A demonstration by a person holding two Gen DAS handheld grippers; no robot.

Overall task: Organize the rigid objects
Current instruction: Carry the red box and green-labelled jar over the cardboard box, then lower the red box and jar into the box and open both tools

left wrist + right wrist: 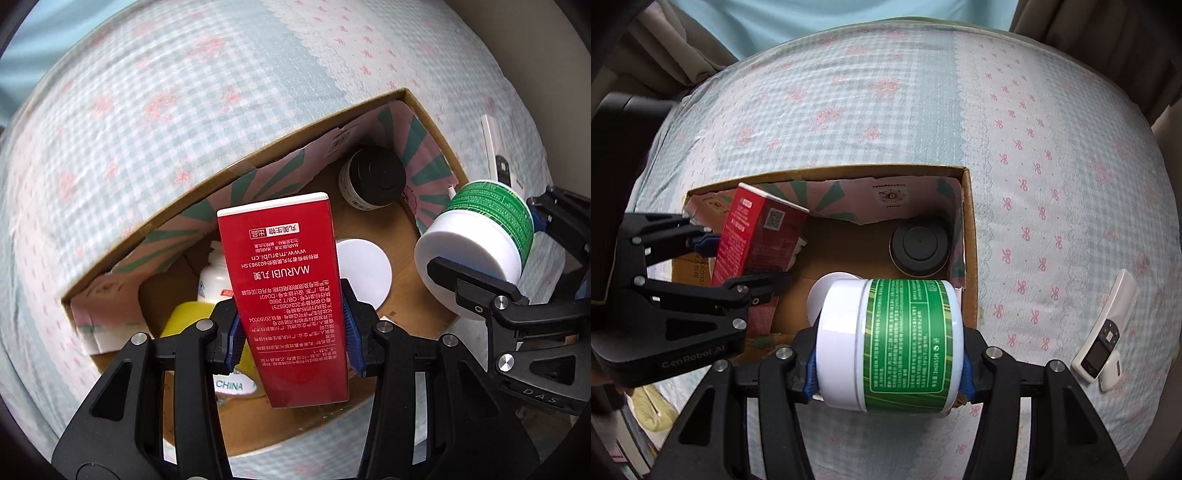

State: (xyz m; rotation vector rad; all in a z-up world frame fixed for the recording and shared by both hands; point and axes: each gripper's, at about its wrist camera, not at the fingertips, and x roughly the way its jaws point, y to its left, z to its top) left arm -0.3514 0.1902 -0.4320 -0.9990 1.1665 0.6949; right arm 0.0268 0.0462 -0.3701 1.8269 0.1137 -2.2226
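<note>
Two grippers are loaded above the open cardboard box on the checked bedsheet. Left gripper fingers pinch a red MARUBI carton, upright over the box. Right gripper fingers clamp a green-labelled white jar, held sideways at the box's near edge. Inside stands a black-lidded jar. A white remote lies on the sheet beside the box.

Soft, even daylight fills both views, without harsh glare. Fisheye distortion bends the edges into dark vignetted corners. The cardboard box interior sits in shadow.
</note>
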